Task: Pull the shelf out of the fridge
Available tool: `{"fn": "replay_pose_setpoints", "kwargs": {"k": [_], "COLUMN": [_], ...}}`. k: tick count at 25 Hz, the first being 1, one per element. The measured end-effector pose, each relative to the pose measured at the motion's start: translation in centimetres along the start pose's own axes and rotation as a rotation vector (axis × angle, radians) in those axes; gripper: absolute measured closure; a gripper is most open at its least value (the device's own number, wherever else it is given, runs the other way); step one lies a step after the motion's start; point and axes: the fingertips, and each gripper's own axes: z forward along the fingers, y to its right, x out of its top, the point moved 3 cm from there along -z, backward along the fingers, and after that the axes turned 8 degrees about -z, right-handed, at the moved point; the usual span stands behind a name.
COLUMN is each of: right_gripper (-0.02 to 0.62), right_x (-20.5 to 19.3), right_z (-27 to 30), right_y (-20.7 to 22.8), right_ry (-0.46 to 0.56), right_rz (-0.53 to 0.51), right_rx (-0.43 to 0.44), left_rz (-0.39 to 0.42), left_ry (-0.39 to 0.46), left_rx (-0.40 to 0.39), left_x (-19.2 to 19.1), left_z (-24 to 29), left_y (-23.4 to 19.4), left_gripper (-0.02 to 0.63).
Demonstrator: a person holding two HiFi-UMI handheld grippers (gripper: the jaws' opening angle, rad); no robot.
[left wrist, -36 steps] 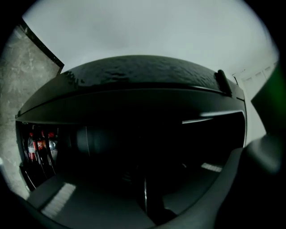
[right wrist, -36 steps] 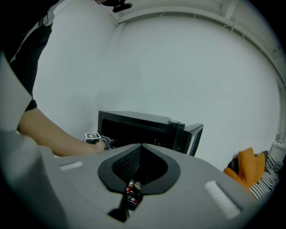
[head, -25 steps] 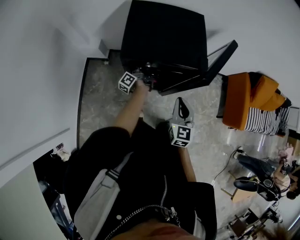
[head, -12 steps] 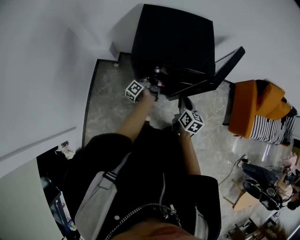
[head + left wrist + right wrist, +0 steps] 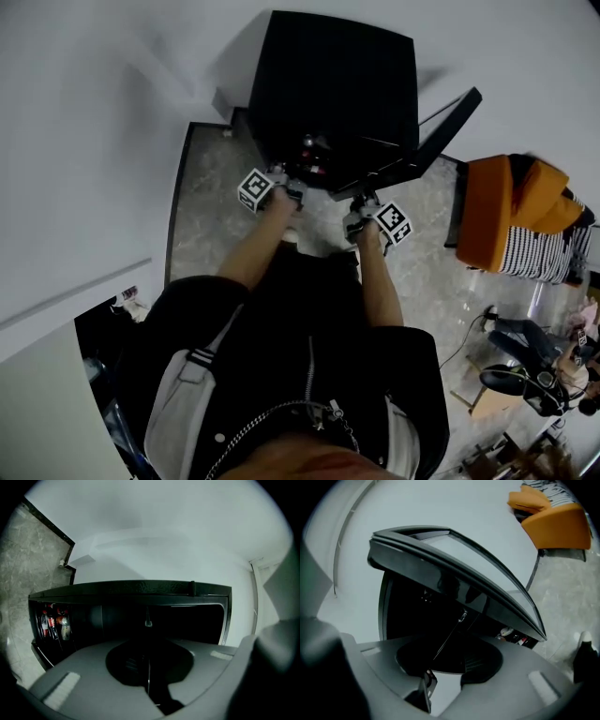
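Observation:
The black fridge [image 5: 337, 84] stands against the wall with its door [image 5: 441, 127] swung open to the right. My left gripper [image 5: 292, 192] is at the fridge's open front. In the left gripper view its jaws are shut on the thin edge of the shelf [image 5: 148, 667], seen edge-on as a fine line running into the dark interior. My right gripper [image 5: 354, 217] sits just right of it, below the door. Its jaws have just been opening, and the shelf [image 5: 445, 644] runs into the gap between them with the pads standing apart from it.
Bottles [image 5: 51, 623] stand inside the fridge. An orange chair [image 5: 511, 216] with a striped cloth is to the right on the marbled floor [image 5: 202, 216]. White walls close in behind and to the left. Cables and gear lie at the lower right.
My right gripper has moved from in front of my body to the fridge's front and rolled over. My left gripper has stayed at the fridge opening.

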Motion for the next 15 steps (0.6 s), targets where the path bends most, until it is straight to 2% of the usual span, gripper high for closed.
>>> {"fn": "replay_pose_setpoints", "kwargs": {"k": [8, 13, 15], "right_gripper": [0.468, 0.48, 0.516], "right_x": [1.4, 1.9, 1.8], "right_z": [1.7, 3.0, 3.4], "right_y": [2.5, 2.6, 2.6], "right_ry": [0.077, 0.074, 0.071], "right_rz": [0.216, 0.245, 0.265], "right_rx": [0.076, 0.128, 0.155], "left_rz": [-0.007, -0.015, -0.005], "left_ry": [-0.019, -0.043, -0.052], "left_rx": [0.006, -0.002, -0.007], "left_x": [-0.3, -0.5, -0.3], "left_z": [-1.3, -2.0, -2.2], "left_y": [-0.3, -0.2, -0.3], "left_gripper": [0.583, 0.583, 0.583]}}
